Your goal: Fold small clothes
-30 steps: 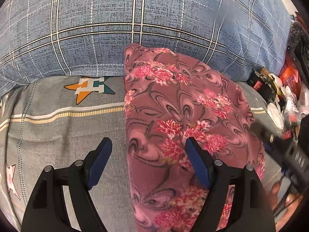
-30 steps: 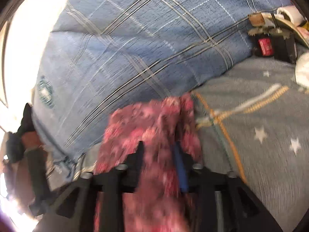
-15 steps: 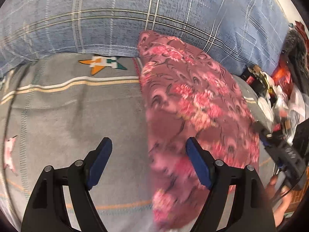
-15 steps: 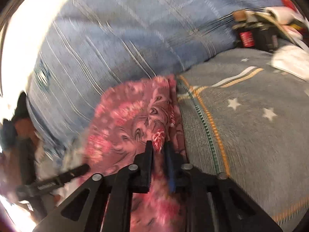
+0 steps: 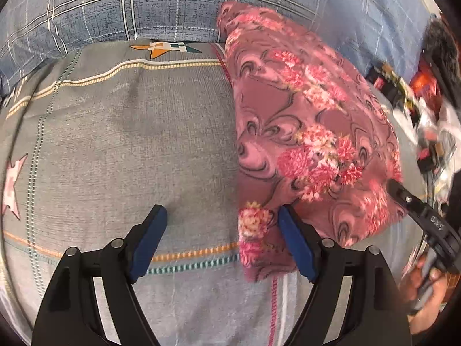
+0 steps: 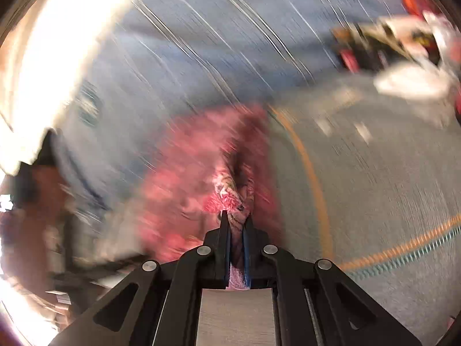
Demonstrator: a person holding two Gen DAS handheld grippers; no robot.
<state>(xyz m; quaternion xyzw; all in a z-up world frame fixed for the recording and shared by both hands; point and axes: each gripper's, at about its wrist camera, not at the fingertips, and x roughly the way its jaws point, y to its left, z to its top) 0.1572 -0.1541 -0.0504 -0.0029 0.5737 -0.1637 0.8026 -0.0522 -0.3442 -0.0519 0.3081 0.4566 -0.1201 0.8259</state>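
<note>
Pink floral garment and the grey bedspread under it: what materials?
Pink floral garment: looks like plush fleece, with a fuzzy matte nap and soft edges. Grey bedspread: likely woven cotton or a blend, with a flat matte weave and visible thread grain.

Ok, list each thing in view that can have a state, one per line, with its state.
Left gripper: open, fingers spread, holding nothing.
Right gripper: shut on the floral garment.
Floral garment: one edge lifted, partly folded over itself, the rest lying on the grey bedsheet.
Grey bedsheet: spread flat under the garment.
Blue plaid duvet: bunched up along the far side.
</note>
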